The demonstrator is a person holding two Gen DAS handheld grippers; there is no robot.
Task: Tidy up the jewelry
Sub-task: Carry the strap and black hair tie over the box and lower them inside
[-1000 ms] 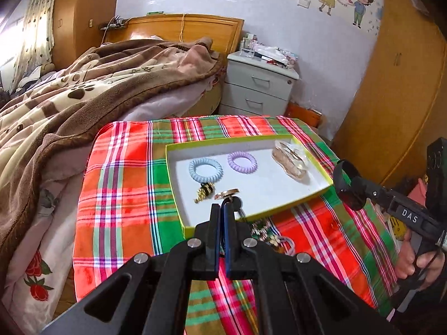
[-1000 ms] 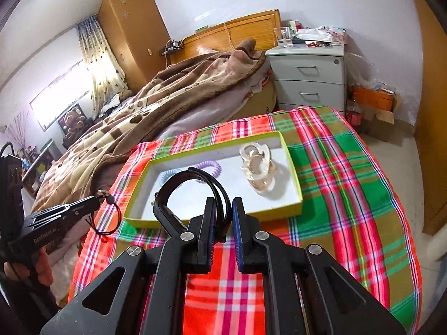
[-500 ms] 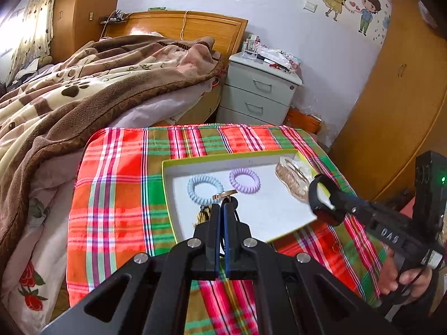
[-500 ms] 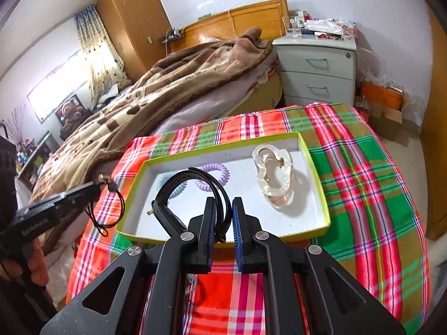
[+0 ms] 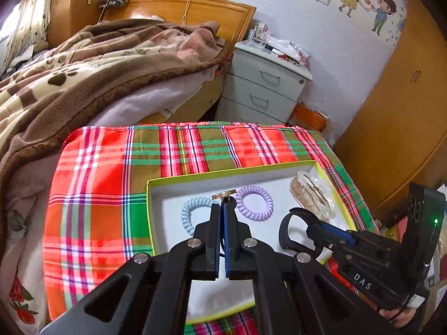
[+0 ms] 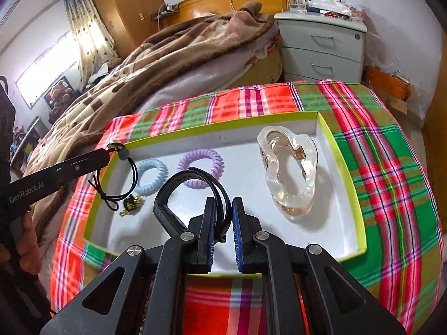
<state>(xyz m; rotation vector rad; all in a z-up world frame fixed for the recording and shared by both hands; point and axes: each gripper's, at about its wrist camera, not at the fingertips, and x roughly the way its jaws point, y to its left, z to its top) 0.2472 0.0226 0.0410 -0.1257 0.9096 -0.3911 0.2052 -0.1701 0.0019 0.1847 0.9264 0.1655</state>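
Black hair tie (image 6: 123, 184) pinched in your left gripper (image 5: 220, 205), black wristband (image 6: 190, 192) clamped in your right gripper (image 6: 223, 203), both above the white tray (image 6: 332, 139).

White tray (image 6: 327, 128) with lime rim holds blue coil tie (image 6: 152, 177), purple coil tie (image 6: 201, 164) beside it, clear claw clip (image 6: 287, 176) at 3 o'clock, gold earring (image 6: 131, 203) at 9.

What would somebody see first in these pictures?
Probably the bright plaid cloth, with a white tray on it. In the tray lie a clear hair claw, right, and blue and purple coil ties, left. Both grippers hang over it, the left holding a black hair tie, the right a black band.
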